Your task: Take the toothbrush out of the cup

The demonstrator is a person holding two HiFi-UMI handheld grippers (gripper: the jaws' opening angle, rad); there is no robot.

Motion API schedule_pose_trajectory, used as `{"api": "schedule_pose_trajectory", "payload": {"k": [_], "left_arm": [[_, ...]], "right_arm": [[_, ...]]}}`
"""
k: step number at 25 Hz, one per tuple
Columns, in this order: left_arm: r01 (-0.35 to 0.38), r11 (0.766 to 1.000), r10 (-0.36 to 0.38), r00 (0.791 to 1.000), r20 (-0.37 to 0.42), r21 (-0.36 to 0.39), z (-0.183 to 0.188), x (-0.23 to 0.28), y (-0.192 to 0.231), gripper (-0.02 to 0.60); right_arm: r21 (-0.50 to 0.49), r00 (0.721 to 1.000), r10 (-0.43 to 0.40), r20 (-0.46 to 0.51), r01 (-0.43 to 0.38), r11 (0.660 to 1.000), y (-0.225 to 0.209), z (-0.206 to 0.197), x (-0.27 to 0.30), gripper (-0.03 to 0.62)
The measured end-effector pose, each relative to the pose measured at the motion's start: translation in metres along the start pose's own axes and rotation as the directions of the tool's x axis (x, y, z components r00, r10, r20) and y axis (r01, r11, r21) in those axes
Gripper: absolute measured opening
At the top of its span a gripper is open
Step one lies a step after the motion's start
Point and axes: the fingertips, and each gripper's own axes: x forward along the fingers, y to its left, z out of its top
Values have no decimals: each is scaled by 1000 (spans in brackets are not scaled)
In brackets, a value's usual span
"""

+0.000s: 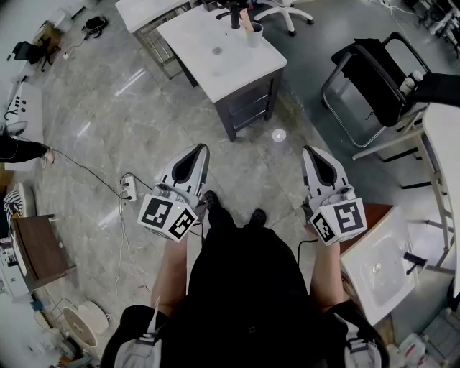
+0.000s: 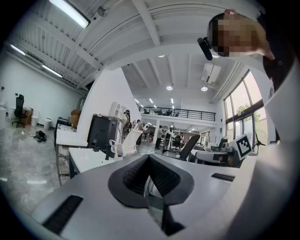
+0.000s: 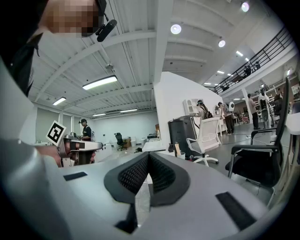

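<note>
A white cup (image 1: 255,34) with a toothbrush (image 1: 246,20) upright in it stands at the back edge of a white sink cabinet (image 1: 228,68), far ahead of me in the head view. My left gripper (image 1: 194,152) and right gripper (image 1: 310,152) are held side by side at waist height over the floor, both pointing toward that cabinet and well short of it. Each has its jaws closed tip to tip with nothing between them, as the left gripper (image 2: 149,157) and right gripper (image 3: 149,154) views show. Past the right jaws the cup (image 3: 181,155) appears small on the cabinet.
A black faucet (image 1: 234,14) stands beside the cup. A black chair (image 1: 374,79) and a white table (image 1: 445,144) are at the right, a second basin (image 1: 381,266) at the lower right. A power strip (image 1: 130,188) with cables lies on the floor at the left.
</note>
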Motion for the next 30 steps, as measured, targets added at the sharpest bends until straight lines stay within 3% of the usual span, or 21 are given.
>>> {"api": "schedule_pose_trajectory", "payload": {"k": [8,15,23,26,30], "left_arm": [[-13,1000,13,1000,-1,-10,-9,-6,-13,15],[-20,1000,20,1000,-12,-3,-11,-6,-10,15],[4,999,-4,1000,4,-36,-7,16,24,15],[52,996,-51,999,10,-75,0,39,39,15],[88,994,-87,996,13,-63,12,63,71,15]], "right_arm": [[2,1000,-7,-13,7,1000,-3,-9,-22,31],[72,999,-29,39,26,997,-10,-7,-20,31],[102,997,-71,36,67,992,-8,-9,11,31],[97,996,-87,38,83,992,-12,1,36,31],[59,994,-100,39,98,993,-16,18,77,31]]}}
